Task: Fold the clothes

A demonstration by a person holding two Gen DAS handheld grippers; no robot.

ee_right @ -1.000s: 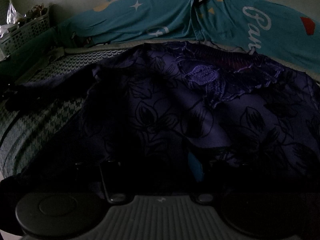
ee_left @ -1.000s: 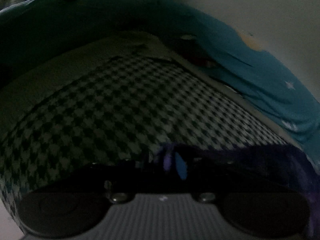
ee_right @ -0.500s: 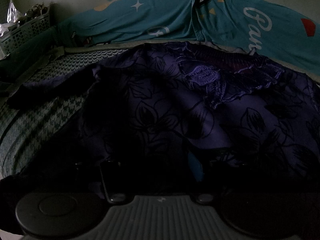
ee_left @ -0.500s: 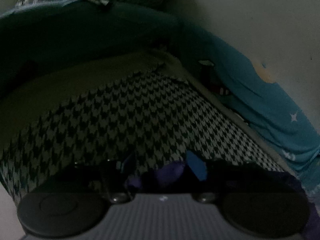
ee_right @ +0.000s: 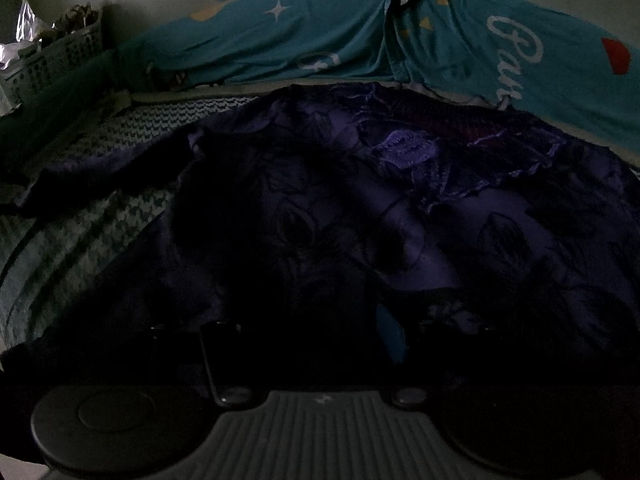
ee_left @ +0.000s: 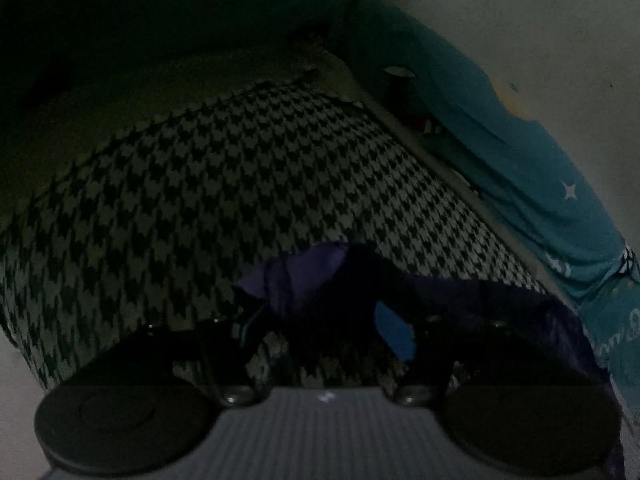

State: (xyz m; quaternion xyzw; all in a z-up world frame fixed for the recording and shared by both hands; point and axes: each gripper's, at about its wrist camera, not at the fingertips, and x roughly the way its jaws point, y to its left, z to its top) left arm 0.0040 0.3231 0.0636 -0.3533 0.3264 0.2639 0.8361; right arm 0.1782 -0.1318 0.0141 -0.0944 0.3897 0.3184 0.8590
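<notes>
Since the earlier frame the left gripper (ee_left: 320, 328) has let go and drawn back; its jaws stand apart over the dark purple floral garment's sleeve (ee_left: 304, 268), which lies on the black-and-white houndstooth bedcover (ee_left: 240, 184). The right gripper (ee_right: 308, 340) hangs over the garment's body (ee_right: 400, 220), jaws parted; too dark to tell whether they hold cloth.

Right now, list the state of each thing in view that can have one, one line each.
Purple garment: spread flat on the houndstooth cover, not yet folded.
Sleeve: lying loose on the cover, between the open jaws, not gripped.
Left gripper: jaws apart, pads off the cloth.
Right gripper: over the garment's near edge; too dark to tell any grip.
Teal sheet: draped along the wall.
</notes>
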